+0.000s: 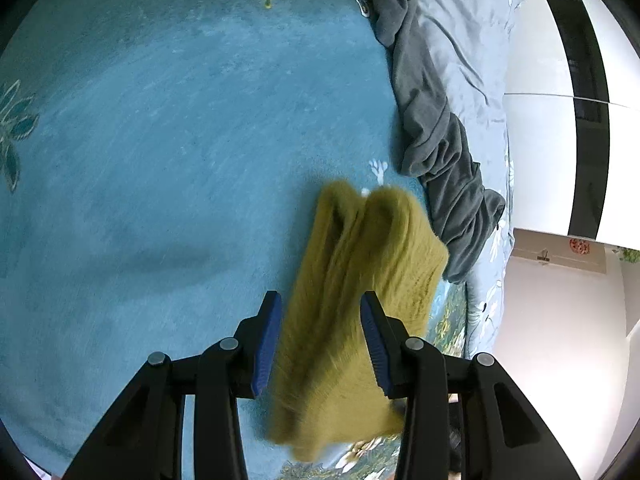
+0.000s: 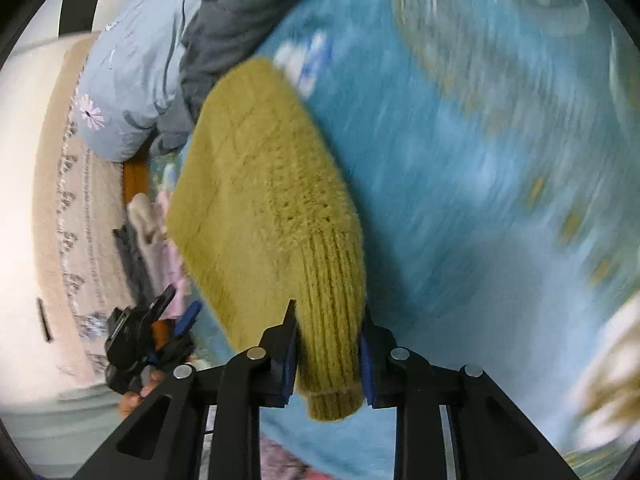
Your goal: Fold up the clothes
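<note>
1. An olive-green knit sweater [image 1: 360, 280] hangs bunched over a teal blanket [image 1: 160, 140] spread on a bed, held up between the two grippers; its folds are blurred in both views.
2. The left gripper [image 1: 320, 320] has the sweater running between its blue-padded jaws. The jaws stand partly apart, and the knit fills the gap, touching both pads, so the gripper is clamped on a thick bundle of the fabric.
3. In the right wrist view, the right gripper [image 2: 330, 328] grips the ribbed cuff or hem end of the sweater [image 2: 260, 184]. Its jaws are drawn in narrow and press on the ribbing from both sides, with the rounded end of the ribbing sticking out below the pads toward the camera.
4. From the right gripper the sweater fans out wide and upward in the picture, its broad knit body hanging above the blanket [image 2: 460, 160], which is heavily blurred here.
5. A dark grey garment [image 1: 436, 140] lies crumpled along the right edge of the blanket in the left wrist view, just beside the far end of the sweater.
6. Beyond the grey garment lies pale blue bedding [image 1: 468, 40] with small flower prints.
7. The left gripper [image 2: 176, 312] also shows at the lower left of the right wrist view, with fingers of the person's hand [image 2: 138, 394] under it.
</note>
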{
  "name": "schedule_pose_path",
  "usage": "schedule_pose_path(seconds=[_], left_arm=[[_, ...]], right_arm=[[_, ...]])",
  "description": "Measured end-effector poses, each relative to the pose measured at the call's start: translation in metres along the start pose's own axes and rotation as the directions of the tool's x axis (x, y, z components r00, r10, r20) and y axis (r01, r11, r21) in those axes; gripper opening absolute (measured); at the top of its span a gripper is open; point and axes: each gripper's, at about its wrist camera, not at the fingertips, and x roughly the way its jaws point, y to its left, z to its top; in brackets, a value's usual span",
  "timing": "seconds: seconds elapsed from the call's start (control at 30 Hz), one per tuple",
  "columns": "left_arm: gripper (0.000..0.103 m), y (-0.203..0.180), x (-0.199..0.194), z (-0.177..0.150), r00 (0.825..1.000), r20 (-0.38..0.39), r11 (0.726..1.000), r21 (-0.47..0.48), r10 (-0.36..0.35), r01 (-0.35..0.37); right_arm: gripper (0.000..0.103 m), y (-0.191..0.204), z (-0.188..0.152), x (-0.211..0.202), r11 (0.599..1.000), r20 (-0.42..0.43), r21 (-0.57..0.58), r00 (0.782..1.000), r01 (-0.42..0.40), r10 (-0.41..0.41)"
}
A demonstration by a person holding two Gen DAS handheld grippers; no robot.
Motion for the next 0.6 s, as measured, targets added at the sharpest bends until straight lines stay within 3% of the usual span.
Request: schedule_pose_path(seconds=[0.17, 0.37, 0.5, 0.6], left_arm=[[0.042, -0.01, 0.015, 0.008, 1.0, -0.001, 1.0, -0.003, -0.01, 0.01], [0.052, -0.034, 0.044, 0.026, 0.998, -0.064, 0.997, 0.074, -0.009, 0.014], [0.063, -0.059, 0.069, 0.033, 0.989, -0.15, 0.984, 0.173, -0.014, 0.04], [0.065, -0.078, 0.091, 0.031, 0.972, -0.229, 0.953, 0.303, 0.049, 0.024]], right_arm=[[0.027, 0.001, 0.073, -0.029, 0.976, -0.032, -0.141, 0.985, 0.166, -0.172], [0.026, 0.034, 0.131, -0.025, 0.923, -0.055, -0.274, 0.954, 0.271, -0.296], [0.027, 0.039, 0.144, -0.019, 0.905, -0.067, -0.299, 0.94, 0.302, -0.336], [0.027, 0.038, 0.143, -0.018, 0.9, -0.072, -0.309, 0.936, 0.307, -0.344]])
